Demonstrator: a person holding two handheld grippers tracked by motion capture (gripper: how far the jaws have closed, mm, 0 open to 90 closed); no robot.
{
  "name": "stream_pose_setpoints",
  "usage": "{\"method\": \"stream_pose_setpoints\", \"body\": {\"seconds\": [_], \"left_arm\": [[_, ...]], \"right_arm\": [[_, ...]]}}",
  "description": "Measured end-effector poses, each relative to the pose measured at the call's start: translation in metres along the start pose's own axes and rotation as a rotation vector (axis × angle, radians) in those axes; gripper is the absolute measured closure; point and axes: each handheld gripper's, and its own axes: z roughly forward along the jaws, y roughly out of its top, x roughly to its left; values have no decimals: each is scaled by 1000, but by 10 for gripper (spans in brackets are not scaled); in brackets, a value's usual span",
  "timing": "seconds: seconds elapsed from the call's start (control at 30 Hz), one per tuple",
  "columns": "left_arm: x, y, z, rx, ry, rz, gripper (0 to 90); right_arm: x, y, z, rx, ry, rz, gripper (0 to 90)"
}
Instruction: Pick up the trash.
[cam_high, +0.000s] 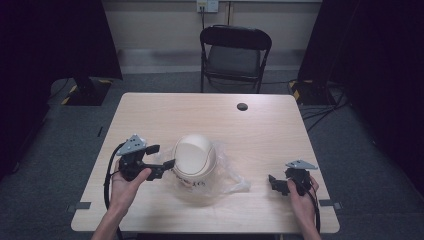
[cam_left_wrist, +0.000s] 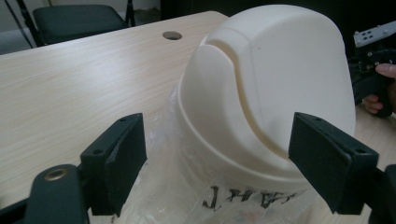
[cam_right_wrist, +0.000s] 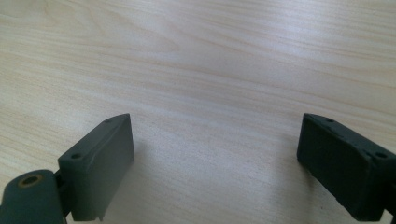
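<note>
Reaching for the domed bin lid (cam_left_wrist: 271, 88) with the left gripper (cam_high: 161, 156)
Fingers (cam_left_wrist: 116, 161) spread wide, gripping nothing; close squarely on the rim, clear of the plastic bag (cam_high: 231, 176); right gripper (cam_high: 274, 183) idles open.

1. Light wood-grain table (cam_high: 150, 115), rectangular, with 1 dark round cable hole (cam_high: 242, 106) near its far edge.
2. Cream domed bin (cam_high: 194, 159) in a clear plastic bag (cam_high: 232, 179) rests at front centre.

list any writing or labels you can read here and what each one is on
Dark handwritten marks on the plastic bag under the domed cream bin lid: roughly "JHH", the rest smeared, too blurred to read for sure.
The same marks in the high view: too small to read.
Nothing legible on the table or either tongs.
</note>
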Motion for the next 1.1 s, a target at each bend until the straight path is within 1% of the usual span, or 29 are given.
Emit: {"method": "stream_pose_setpoints", "body": {"seconds": [0.07, 0.1, 0.13, 0.23, 0.27, 0.33, 0.37, 0.4, 0.43, 0.47, 0.53, 0.63, 0.77, 0.8, 0.9, 0.93, 0.97, 1.03, 1.1], "left_arm": [[0, 1, 6, 13, -2, 9, 177], [0, 2, 9, 16, -5, 2, 170], [1, 2, 10, 24, -6, 4, 170], [3, 2, 15, 27, -3, -2, 169], [4, 2, 16, 34, 0, -4, 169], [5, 4, 22, 62, 32, 6, 149], [6, 4, 23, 65, 34, 14, 157], [6, 5, 28, 59, 21, -3, 157], [6, 5, 28, 59, 21, -3, 159], [8, 5, 32, 78, 26, 5, 159], [9, 5, 35, 85, 31, 6, 162], [12, 6, 38, 85, 16, -9, 161], [14, 7, 45, 97, 8, -7, 159], [15, 8, 48, 108, 4, -14, 160], [15, 9, 50, 118, 5, -8, 167], [15, 9, 52, 123, 2, 1, 173], [15, 9, 52, 123, 2, 1, 179], [16, 9, 52, 117, -11, -6, 180], [17, 10, 48, 100, -26, -21, 180]], "right_arm": [[0, 0, 0, 0, 0, 0, 102], [0, 0, 0, 0, 0, 0, 102], [0, 0, 0, 0, 0, 0, 102], [0, 0, 0, 0, 0, 0, 102], [0, 0, 0, 0, 0, 0, 102], [0, 0, 0, 0, 0, 0, 102], [0, 0, 0, 0, 0, 0, 102], [0, 0, 0, 0, 0, 0, 102], [0, 0, 0, 0, 0, 0, 102], [0, 0, 0, 0, 0, 0, 102], [0, 0, 0, 0, 0, 0, 102], [0, 0, 0, 0, 0, 0, 102], [0, 0, 0, 0, 0, 0, 102], [0, 0, 0, 0, 0, 0, 102], [0, 0, 0, 0, 0, 0, 102], [0, 0, 0, 0, 0, 0, 102], [0, 0, 0, 0, 0, 0, 102], [0, 0, 0, 0, 0, 0, 102], [0, 0, 0, 0, 0, 0, 102]]}}
